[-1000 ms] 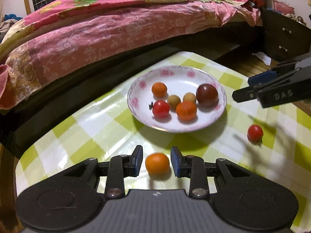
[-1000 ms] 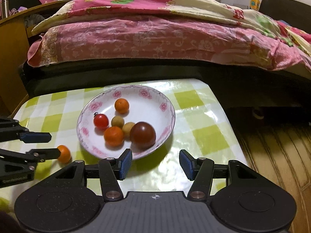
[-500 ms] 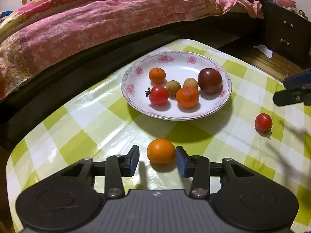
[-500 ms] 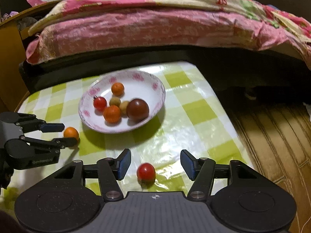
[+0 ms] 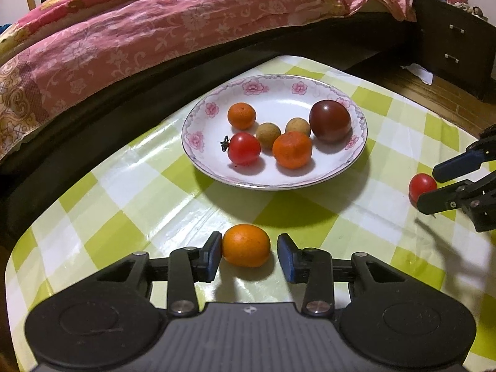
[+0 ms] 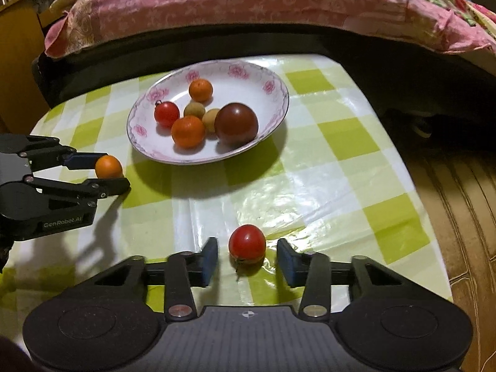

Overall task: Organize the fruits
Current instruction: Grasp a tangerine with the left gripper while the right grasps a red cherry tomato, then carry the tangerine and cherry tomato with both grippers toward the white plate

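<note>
L tongs (image 5: 249, 255) spread wide round orange (image 5: 246, 245), R tongs (image 6: 247, 259) likewise round tomato (image 6: 247, 243).

Both fisheye views sit low over the green-and-white checked tablecloth (image 5: 130, 204), facing the pink-quilted bed (image 6: 248, 9) across the upper frame; both share the white flower-rimmed plate (image 5: 217, 111) at mid-frame; each shows the other gripper at a side edge.

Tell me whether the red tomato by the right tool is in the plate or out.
Out. The red tomato lies on the checked tablecloth, between the open right tool fingers, apart from the plate.
</note>
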The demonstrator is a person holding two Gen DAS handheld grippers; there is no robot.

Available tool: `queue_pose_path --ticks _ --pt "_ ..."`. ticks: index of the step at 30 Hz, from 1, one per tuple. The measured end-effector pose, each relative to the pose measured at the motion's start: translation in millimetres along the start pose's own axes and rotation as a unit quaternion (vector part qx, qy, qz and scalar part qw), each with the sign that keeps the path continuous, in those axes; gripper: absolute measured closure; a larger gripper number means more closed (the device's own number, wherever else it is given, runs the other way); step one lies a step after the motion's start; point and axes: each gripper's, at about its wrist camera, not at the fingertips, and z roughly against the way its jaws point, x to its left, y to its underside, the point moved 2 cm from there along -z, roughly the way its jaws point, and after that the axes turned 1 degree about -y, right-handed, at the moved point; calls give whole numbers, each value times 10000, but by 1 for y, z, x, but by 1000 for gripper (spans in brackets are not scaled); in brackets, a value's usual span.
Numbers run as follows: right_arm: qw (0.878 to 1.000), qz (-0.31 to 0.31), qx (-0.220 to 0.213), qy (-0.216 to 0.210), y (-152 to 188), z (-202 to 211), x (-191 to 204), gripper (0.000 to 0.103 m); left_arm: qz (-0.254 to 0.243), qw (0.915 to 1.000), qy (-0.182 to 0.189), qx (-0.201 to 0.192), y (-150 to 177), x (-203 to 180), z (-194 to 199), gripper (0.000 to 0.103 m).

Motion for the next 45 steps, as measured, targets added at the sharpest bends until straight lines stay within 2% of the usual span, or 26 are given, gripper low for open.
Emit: queue_pose_path --ticks 3,7,18,26,45 --pt "10000 0 92 17 0 -5 0 80 24 10000 33 -29 1 1 0 57" --pt "9999 77 111 55 0 -5 2 80 36 10000 -3 -52 1 1 1 63" --pt "9988 440 69 -221 -2 2 24 81 -78 9997 240 73 6 -12 17 63" --pt "9975 652 200 -198 2 -5 32 80 -270 9986 428 155 14 -27 30 63" --pt "9961 858 194 -86 2 -8 35 79 -279 9985 383 259 20 -29 27 63"
